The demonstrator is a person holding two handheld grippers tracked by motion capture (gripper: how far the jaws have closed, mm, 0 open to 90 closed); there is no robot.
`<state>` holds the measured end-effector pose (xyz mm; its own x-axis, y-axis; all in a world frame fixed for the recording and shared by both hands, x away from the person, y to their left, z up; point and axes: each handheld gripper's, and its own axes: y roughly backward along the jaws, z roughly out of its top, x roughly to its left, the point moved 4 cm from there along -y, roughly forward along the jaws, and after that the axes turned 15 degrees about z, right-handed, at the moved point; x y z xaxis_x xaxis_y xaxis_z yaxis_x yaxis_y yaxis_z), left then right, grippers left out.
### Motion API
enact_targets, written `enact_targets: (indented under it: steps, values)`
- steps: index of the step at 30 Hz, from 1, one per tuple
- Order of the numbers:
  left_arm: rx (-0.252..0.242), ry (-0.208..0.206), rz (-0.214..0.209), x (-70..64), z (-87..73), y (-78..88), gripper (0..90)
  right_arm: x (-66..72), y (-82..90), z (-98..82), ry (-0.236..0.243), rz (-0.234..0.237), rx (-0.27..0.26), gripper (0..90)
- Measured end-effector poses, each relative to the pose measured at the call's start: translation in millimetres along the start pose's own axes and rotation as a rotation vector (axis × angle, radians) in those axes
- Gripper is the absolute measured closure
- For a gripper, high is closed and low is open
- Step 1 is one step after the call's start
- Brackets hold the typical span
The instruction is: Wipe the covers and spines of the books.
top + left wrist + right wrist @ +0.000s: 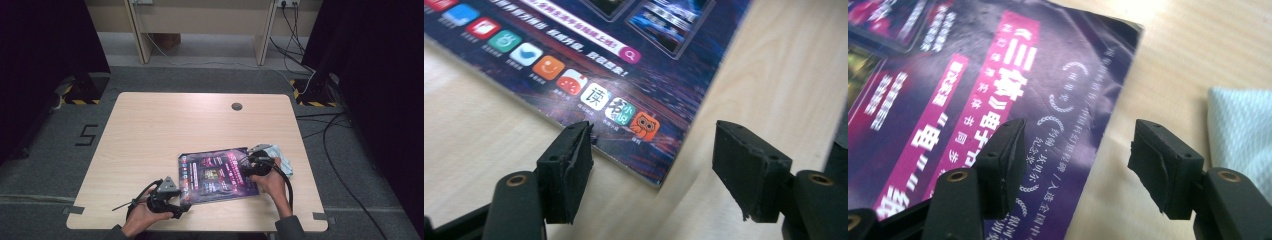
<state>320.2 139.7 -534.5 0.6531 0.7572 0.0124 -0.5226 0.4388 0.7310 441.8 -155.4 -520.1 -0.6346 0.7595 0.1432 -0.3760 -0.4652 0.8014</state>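
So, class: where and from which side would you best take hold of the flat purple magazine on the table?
Grip the magazine at a corner, coming in low from the side. It lies flat on the table, so only its thin edge offers purchase. The open left gripper already straddles the near-left corner, and the open right gripper straddles the far-right edge.
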Motion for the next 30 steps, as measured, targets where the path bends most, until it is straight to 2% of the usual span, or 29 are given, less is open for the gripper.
enact_targets:
  steps: [5,8,10,13,17,21,23,26,30]
  values:
    - [-0.005,0.000,-0.014,-2.8,-1.4,1.0,32.7,-2.3,-1.7,0.1,-0.008,0.008,-0.030,39.1]
    - [-0.005,0.014,-0.020,-1.5,-1.3,1.1,34.2,-2.4,0.9,-3.4,-0.034,0.034,-0.019,36.2]
    - [-0.004,0.010,-0.023,-1.5,-1.9,1.3,34.3,-1.1,5.6,-8.0,-0.026,0.035,-0.004,36.0]
    - [-0.001,0.003,-0.023,-2.5,-2.1,1.3,33.9,7.2,12.6,-18.7,-0.032,0.077,0.005,36.3]
    - [0.001,-0.006,-0.032,-7.0,-2.6,1.8,34.5,17.2,17.5,-28.8,-0.015,0.092,0.021,37.0]
    - [0.004,-0.024,-0.032,-12.0,-2.1,1.8,33.7,19.1,16.6,-28.5,-0.005,0.074,0.018,37.2]
    - [0.003,-0.034,-0.043,-17.3,-2.0,1.7,33.8,17.8,13.9,-26.0,-0.015,0.072,0.009,37.0]
    - [0.000,-0.057,-0.072,-28.1,-0.6,-0.1,32.9,13.9,10.5,-20.4,-0.009,0.023,-0.010,37.0]
    - [-0.006,-0.068,-0.089,-37.0,2.3,-2.9,32.8,8.9,4.5,-9.9,0.003,-0.034,-0.019,37.6]
